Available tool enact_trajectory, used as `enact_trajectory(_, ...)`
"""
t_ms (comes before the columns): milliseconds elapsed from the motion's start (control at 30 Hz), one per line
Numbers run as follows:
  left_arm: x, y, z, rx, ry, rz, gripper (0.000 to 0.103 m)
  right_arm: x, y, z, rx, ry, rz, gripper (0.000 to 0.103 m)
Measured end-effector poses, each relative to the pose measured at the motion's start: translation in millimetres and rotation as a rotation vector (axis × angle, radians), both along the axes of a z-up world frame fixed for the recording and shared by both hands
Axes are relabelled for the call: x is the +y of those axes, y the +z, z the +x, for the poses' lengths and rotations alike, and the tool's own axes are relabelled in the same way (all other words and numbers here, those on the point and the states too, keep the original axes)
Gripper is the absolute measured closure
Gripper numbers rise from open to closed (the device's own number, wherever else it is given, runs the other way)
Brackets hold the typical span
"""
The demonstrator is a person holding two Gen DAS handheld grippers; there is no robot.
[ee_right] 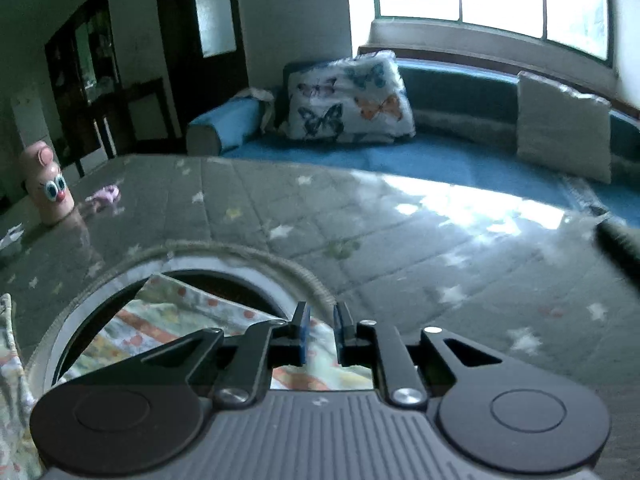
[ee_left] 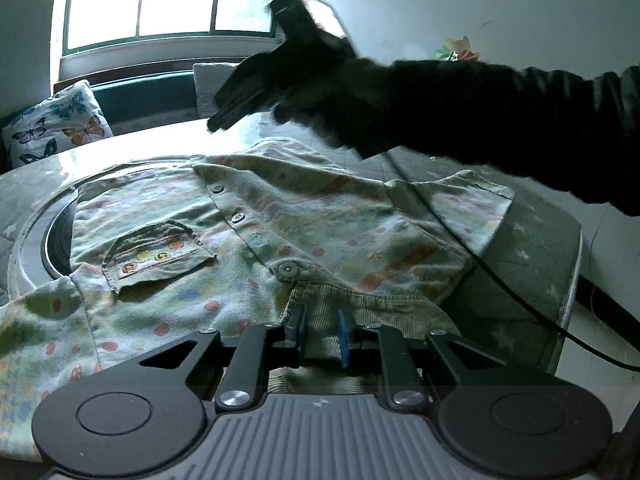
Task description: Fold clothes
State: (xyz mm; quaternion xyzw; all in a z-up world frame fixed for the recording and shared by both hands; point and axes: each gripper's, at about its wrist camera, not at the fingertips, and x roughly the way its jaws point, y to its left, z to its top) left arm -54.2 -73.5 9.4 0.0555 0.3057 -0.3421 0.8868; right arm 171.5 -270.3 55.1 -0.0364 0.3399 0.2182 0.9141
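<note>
Left wrist view: my left gripper (ee_left: pixel 323 330) sits at 6 o'clock, its blue pads clamped on the corduroy collar (ee_left: pixel 360 308) of the child's shirt (ee_left: pixel 248 240). The shirt lies spread flat across the middle of the star-print table cover (ee_left: pixel 532 256), buttons running up its centre toward 12 o'clock. A corduroy pocket (ee_left: pixel 158 252) with small round motifs lies at 9 o'clock of the lowest button. One short sleeve (ee_left: pixel 468 208) points to 3 o'clock. Under the shirt's 9 o'clock side, a round ring inset (ee_left: pixel 36 240) shows in the table. My right arm in a dark sleeve (ee_left: pixel 500 116) crosses the frame from 3 o'clock, carrying the right gripper (ee_left: pixel 224 116) above the shirt's far edge at 11 o'clock; it is dark and blurred here, so the state of its jaws cannot be read. A black cable (ee_left: pixel 500 280) trails over the sleeve toward 4 o'clock.

Right wrist view: my right gripper (ee_right: pixel 320 320) shows its pads nearly together with a narrow gap, nothing between them. Shirt fabric (ee_right: pixel 168 320) lies below it at 7 o'clock, over the ring inset (ee_right: pixel 248 260). A butterfly cushion (ee_right: pixel 348 96) rests on the blue bench (ee_right: pixel 400 156) at 12 o'clock. A pink bottle with cartoon eyes (ee_right: pixel 48 184) stands at 9 o'clock
</note>
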Motion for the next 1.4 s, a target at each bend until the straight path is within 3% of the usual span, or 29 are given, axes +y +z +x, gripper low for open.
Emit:
enact_trajectory(200, -2, 0, -2, -0.008, 0.003, 0.011, 0.085, -57, 6, -19, 0.021, -0.13, -0.001, 0.09)
enact_trajectory(433, -5, 1, -3, -0.013, 0.004, 0.028, 0.085, -104, -20, -26, 0.119, -0.23, 0.097, 0.09)
enact_trajectory(700, -7, 2, -3, -0.014, 0.007, 0.043, 0.085, -104, -34, -16, 0.142, -0.239, 0.17, 0.088)
enact_trajectory(767, -7, 2, -3, -0.015, 0.007, 0.044, 0.085, -101, -31, -18, 0.115, -0.248, 0.15, 0.101)
enact_trajectory(833, -7, 2, -3, -0.016, 0.006, 0.046, 0.085, -98, -29, -20, 0.087, -0.257, 0.13, 0.103)
enact_trajectory(933, -7, 1, -4, -0.019, 0.005, 0.048, 0.085, -96, -20, -25, 0.018, -0.291, 0.076, 0.103)
enact_trajectory(1067, -7, 2, -4, -0.019, 0.006, 0.048, 0.085, -92, -33, -17, 0.051, -0.308, 0.008, 0.103)
enact_trajectory(1200, -8, 2, -4, -0.019, 0.007, 0.05, 0.085, -91, -32, -17, 0.032, -0.323, 0.012, 0.097)
enact_trajectory(1400, -8, 2, -5, -0.024, 0.009, 0.052, 0.085, -74, -15, -36, 0.001, -0.223, 0.008, 0.096)
